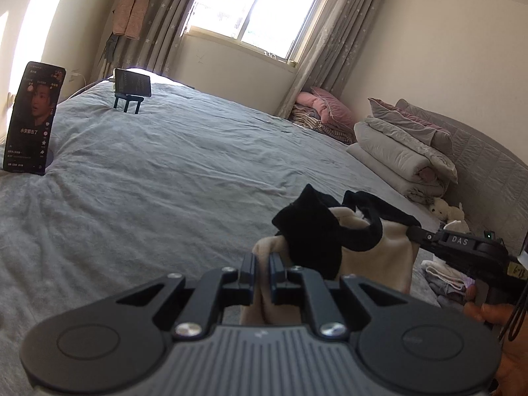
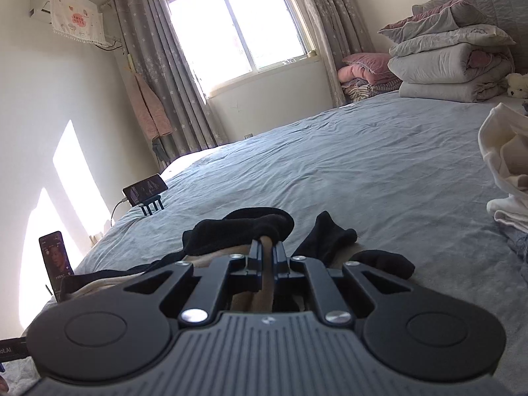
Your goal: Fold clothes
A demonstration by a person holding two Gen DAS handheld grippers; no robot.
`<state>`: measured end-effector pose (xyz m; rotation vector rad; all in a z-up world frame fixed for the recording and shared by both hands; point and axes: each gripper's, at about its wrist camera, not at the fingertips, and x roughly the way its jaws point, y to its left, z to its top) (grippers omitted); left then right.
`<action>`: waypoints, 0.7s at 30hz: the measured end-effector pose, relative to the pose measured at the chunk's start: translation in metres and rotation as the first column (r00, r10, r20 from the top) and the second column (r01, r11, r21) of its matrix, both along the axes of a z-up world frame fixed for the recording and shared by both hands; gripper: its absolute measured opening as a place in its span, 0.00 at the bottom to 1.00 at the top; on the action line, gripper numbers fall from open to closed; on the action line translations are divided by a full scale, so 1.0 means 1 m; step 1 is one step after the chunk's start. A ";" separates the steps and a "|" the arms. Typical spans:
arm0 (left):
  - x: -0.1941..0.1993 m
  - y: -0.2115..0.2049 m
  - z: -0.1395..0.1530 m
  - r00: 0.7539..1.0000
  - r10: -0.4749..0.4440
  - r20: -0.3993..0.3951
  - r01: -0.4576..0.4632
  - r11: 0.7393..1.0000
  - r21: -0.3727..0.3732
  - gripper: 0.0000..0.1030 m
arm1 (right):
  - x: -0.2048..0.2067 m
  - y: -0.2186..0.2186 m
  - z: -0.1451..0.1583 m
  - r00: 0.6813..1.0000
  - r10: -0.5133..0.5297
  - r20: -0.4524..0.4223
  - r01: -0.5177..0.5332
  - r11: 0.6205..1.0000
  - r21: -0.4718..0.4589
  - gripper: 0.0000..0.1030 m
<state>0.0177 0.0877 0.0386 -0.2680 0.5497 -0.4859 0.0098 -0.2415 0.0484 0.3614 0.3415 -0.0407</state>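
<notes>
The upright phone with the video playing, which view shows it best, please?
The left wrist view: the phone stands large at the bed's left edge, screen readable. The right wrist view shows it small and half-lit.

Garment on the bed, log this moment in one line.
left gripper: shut on garment | right gripper: shut on garment | garment lifted over bed

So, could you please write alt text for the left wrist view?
The left claw is shut on a beige-and-black garment, which the right claw pinches at its other side, above a grey-sheeted bed. Beyond, two phones stand propped and folded quilts are stacked below a bright window.
</notes>
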 end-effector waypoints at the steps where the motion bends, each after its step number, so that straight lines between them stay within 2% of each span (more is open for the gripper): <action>1: 0.000 -0.007 -0.001 0.999 -0.034 -0.005 0.034 0.999 -0.002 0.08 | -0.002 -0.006 -0.001 1.000 -0.015 -0.008 0.015 1.000 -0.002 0.07; 4: 0.000 -0.023 -0.003 0.993 -0.120 -0.021 0.120 0.993 -0.002 0.08 | -0.004 -0.023 -0.008 0.997 -0.059 -0.045 0.058 0.998 -0.017 0.07; 9: 0.002 -0.055 -0.011 0.976 -0.216 -0.034 0.218 0.974 0.059 0.08 | 0.000 -0.044 -0.025 0.985 -0.105 -0.137 0.104 0.994 -0.010 0.07; 21: 0.007 -0.081 -0.019 0.963 -0.265 -0.058 0.269 0.958 0.099 0.09 | 0.005 -0.053 -0.035 0.977 -0.068 -0.203 0.064 0.998 -0.027 0.07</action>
